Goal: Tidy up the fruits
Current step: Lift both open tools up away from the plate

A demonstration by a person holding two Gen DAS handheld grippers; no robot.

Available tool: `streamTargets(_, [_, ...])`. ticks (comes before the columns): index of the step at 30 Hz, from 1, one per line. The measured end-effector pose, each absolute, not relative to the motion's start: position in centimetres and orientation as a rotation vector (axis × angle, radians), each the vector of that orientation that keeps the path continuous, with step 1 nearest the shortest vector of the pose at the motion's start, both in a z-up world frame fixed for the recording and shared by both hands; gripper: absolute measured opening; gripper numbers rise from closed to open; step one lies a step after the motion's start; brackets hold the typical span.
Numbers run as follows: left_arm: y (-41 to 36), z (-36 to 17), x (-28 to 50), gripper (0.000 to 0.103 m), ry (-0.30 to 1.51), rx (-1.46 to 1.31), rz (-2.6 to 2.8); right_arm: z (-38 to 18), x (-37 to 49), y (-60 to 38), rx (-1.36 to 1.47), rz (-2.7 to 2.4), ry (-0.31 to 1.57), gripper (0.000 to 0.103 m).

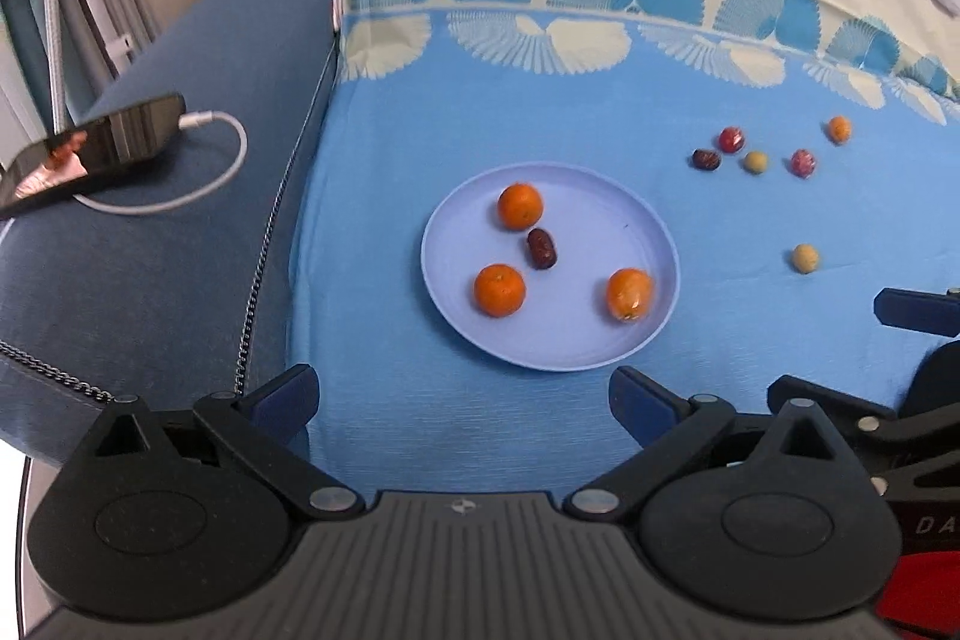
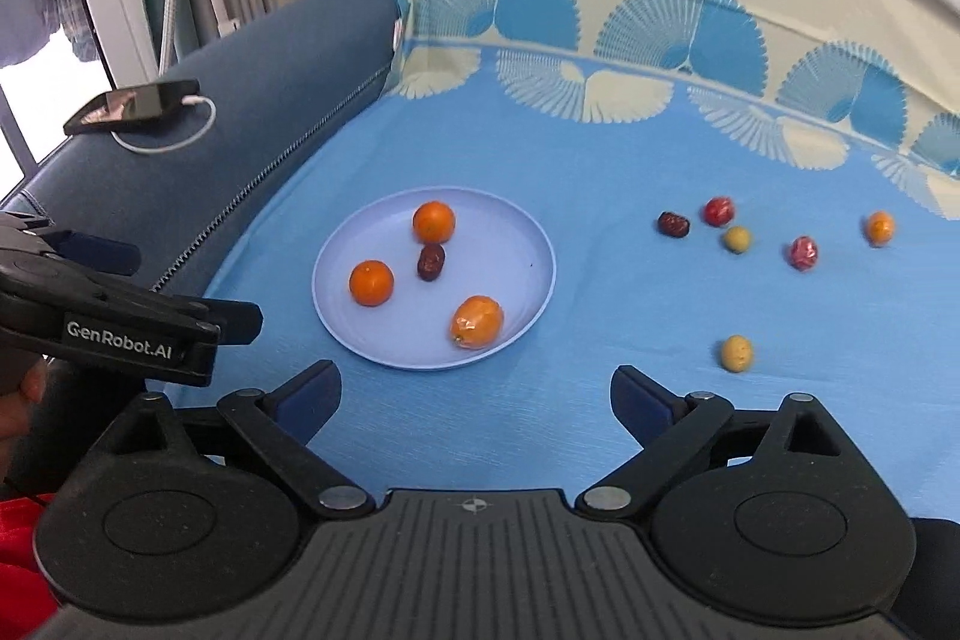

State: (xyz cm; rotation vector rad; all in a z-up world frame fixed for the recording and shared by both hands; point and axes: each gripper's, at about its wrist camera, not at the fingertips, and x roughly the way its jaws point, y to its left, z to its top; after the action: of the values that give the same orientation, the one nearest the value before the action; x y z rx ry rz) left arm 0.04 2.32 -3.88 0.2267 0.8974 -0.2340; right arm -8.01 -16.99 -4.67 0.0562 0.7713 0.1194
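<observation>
Both hand-held grippers are held spread, nothing pinched. Plate [image 2: 528, 232] carries three oranges and a date. Nearest loose fruit, the yellow-green one [image 2: 737, 352], lies ahead-right of the right hand-held gripper [image 2: 475, 397]; left hand-held gripper [image 1: 463, 400] is judged farther off.

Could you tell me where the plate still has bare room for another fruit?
The plate is bare along its right half, between the date and the right rim, above the wrapped orange fruit. Its left side is crowded: two oranges flank the date.
</observation>
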Motion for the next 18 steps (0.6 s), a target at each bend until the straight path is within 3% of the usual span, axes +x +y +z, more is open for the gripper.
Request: streamTargets(18, [-0.1, -0.7, -3.9, 0.103, 0.818, 0.279, -0.275, -2.6, -11.9, -18.0, 0.031, 0.117, 0.683, 0.102])
